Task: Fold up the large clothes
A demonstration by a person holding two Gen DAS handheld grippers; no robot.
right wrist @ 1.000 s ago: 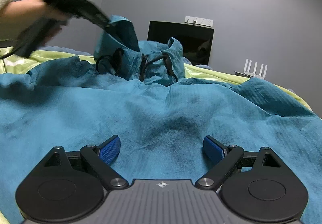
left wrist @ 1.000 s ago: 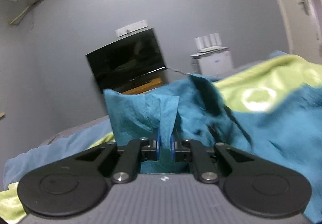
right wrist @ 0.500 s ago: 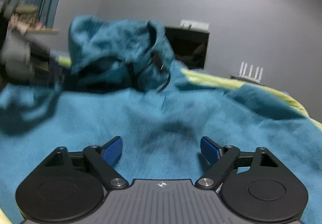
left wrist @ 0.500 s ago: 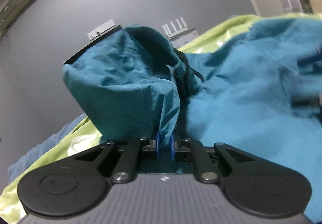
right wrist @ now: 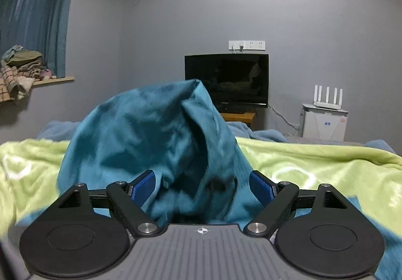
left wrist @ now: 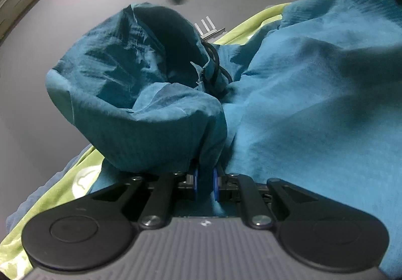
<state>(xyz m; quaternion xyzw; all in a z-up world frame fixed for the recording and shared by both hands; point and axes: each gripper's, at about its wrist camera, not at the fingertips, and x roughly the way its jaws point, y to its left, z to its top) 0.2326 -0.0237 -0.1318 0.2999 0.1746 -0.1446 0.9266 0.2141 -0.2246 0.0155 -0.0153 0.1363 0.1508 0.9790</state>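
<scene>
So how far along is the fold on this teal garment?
Early. No finished fold shows: the teal garment lies bunched on the green blanket. In hand: the left tongs pinch its hood edge; the right tongs stand open around a raised hump. All folding remains.

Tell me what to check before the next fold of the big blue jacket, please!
1. Left gripper pinching the teal jacket: ok, its pads are shut on a fold of cloth.
2. Right gripper free: ok, jaws wide, cloth bunched between them but not pinched.
3. Hood lying flat: not ok, it stands up bunched.
4. Black drawcords tucked away: not ok, they hang loose.
5. Green blanket smooth underneath: cannot tell, the jacket covers much of it.
</scene>
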